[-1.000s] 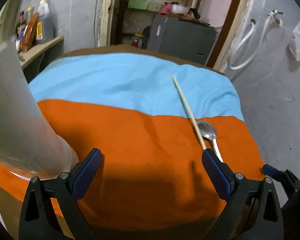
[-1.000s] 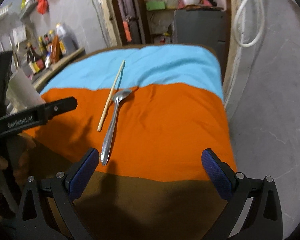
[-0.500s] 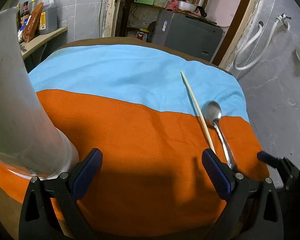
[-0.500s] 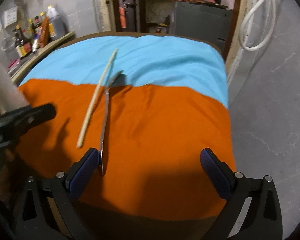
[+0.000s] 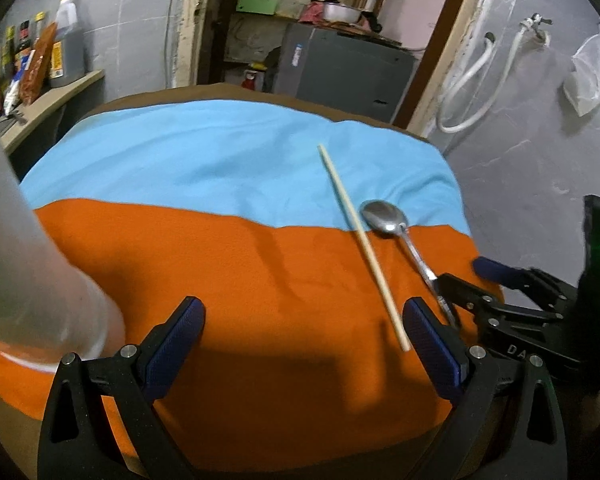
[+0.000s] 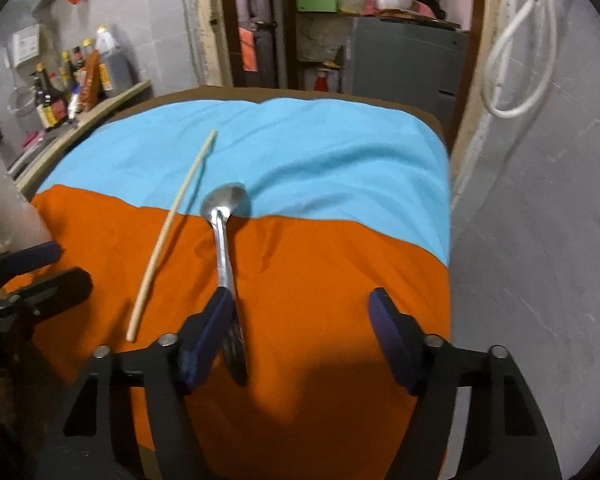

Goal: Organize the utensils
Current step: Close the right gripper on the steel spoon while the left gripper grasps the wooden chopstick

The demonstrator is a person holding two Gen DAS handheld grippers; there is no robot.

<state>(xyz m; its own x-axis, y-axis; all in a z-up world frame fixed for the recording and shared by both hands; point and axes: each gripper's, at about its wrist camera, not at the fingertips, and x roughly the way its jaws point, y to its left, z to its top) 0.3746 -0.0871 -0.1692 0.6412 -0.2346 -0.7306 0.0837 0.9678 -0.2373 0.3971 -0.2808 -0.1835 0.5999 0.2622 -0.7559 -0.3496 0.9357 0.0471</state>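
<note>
My right gripper [image 6: 300,332] has slid over the spoon [image 6: 223,240] lying on the orange cloth [image 6: 320,280]; jaws closing, handle between them beside the left pad, not yet pinched. Pickup is imminent.

Your desk [image 5: 228,92] is covered by an orange-and-blue cloth [image 5: 220,272]. On it lie a metal spoon [image 6: 222,236], a wooden chopstick [image 6: 172,232] just beside it, and a translucent cup [image 5: 16,248].
</note>
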